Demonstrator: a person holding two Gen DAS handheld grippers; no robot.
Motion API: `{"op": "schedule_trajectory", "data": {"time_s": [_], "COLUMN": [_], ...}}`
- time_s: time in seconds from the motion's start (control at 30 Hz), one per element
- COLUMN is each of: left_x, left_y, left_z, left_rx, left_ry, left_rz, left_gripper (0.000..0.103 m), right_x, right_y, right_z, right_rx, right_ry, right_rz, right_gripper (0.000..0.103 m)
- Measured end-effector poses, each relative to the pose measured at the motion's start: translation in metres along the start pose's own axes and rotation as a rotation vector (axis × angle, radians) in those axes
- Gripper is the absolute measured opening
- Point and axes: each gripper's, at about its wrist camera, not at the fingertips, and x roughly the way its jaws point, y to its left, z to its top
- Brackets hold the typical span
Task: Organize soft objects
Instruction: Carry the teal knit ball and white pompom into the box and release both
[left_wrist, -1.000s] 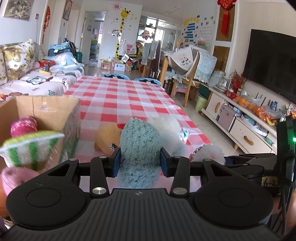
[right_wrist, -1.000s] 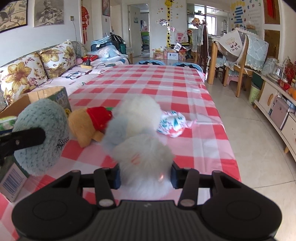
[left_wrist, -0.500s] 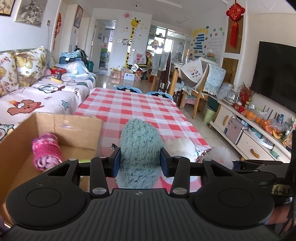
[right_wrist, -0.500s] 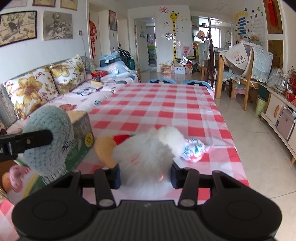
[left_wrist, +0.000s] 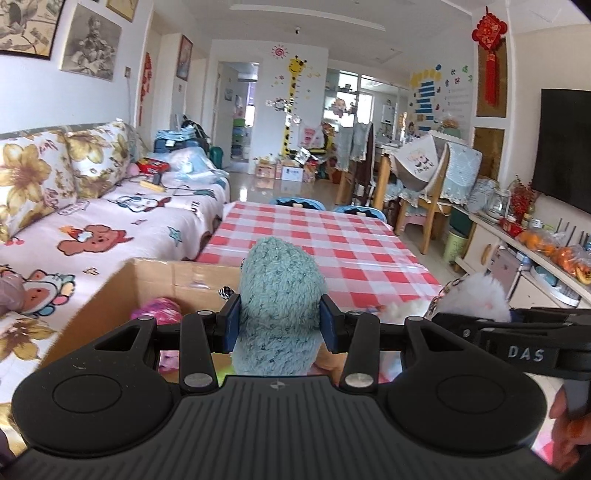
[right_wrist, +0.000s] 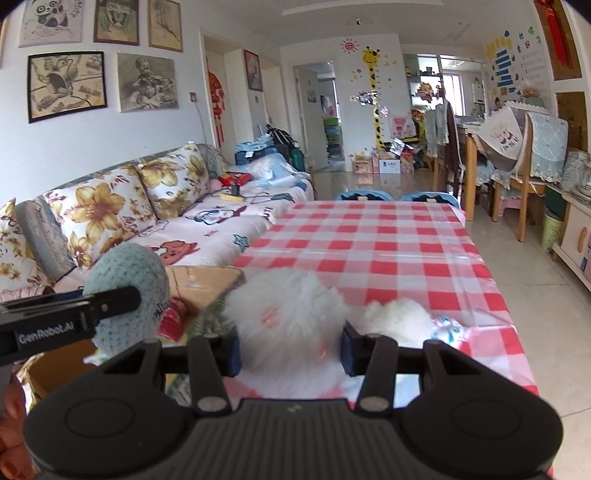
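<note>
Living room, red-checked counter (right_wrist: 388, 251). Both toys now lifted off it: left gripper (left_wrist: 280, 328) clamps teal plush (left_wrist: 280, 295) over cardboard box (left_wrist: 155, 273) at near-left corner; right gripper (right_wrist: 290, 349) clamps white plush (right_wrist: 286, 314). Drop-off likely next.

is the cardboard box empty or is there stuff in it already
Not empty. The cardboard box stands open on top, and a pink yarn ball already lies inside it.

Side-by-side wrist views along checked table (left_wrist: 332, 243)
</note>
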Motion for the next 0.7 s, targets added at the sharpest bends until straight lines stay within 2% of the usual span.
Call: {"op": "schedule_trajectory", "data": {"time_s": [0.4, 0.7], "left_x": [-0.002, 0.004], "left_y": [0.008, 0.015], "left_z": [0.004, -0.001], "left_rx": [-0.034, -0.046], "left_ry": [-0.004, 0.033], "left_rz": [0.073, 0.127], "left_gripper": [0.054, 0.054], "right_x": [0.012, 0.03], "right_y": [0.04, 0.064], "right_z": [0.011, 0.021], "right_rx": [-0.033, -0.053], "right_ry": [-0.025, -0.033], "right_rz": [0.07, 0.098], "right_gripper": [0.047, 0.047]}}
